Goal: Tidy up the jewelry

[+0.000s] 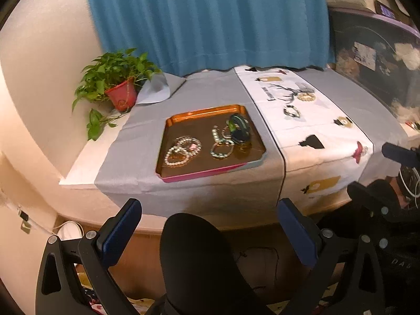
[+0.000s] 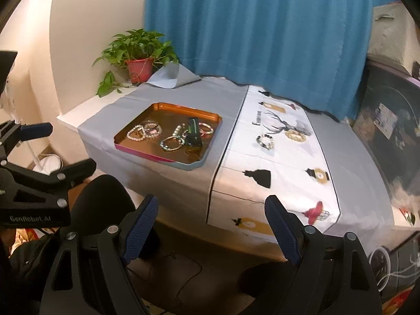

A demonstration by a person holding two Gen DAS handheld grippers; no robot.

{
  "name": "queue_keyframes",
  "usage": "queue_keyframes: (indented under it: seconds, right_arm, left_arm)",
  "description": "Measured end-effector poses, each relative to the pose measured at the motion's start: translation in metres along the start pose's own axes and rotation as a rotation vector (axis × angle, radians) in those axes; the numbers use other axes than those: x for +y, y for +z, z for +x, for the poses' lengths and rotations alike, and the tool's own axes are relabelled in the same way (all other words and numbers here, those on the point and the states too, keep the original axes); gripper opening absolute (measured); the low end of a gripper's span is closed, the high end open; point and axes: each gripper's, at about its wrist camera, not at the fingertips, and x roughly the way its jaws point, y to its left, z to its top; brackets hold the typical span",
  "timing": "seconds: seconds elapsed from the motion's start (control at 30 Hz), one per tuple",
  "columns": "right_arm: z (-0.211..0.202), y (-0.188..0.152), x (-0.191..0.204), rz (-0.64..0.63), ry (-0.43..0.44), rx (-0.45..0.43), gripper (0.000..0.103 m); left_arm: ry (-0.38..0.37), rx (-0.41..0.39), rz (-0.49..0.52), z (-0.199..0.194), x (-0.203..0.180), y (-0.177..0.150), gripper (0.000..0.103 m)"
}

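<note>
Your left gripper [image 1: 210,233] and right gripper [image 2: 212,233] both hung open and empty, short of the tabletop [image 2: 183,178]. A black knee [image 1: 194,257] sat between your left gripper and the tray [image 1: 207,173]; a plant [image 1: 115,78] stood behind.

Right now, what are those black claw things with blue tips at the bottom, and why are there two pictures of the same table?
Those claws are grabbing tools. A person holds one in each hand, and each tool has a small camera looking forward along its two fingers. One picture comes from the left gripper, the other from the right gripper, so you see one table from two spots. Both are open and hold nothing. On the grey cloth sits an orange tray with bead bracelets and a dark watch-like band. Beside it, on the white patterned cloth, lie a dark bracelet and a yellowish bracelet. A potted plant stands in the corner.
</note>
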Motion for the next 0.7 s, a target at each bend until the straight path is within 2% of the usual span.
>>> queue_keyframes:
  seconds: [0.17, 0.7]
  right_arm:
    - [-0.004, -0.004, -0.009, 0.030, -0.010, -0.003, 0.084]
    - [0.013, -0.012, -0.024, 0.073, -0.008, 0.047, 0.084]
  left_arm:
    - [-0.003, -0.014, 0.025, -0.006, -0.009, -0.001, 0.102]
    - [-0.012, 0.042, 0.033, 0.012, -0.017, -0.001, 0.102]
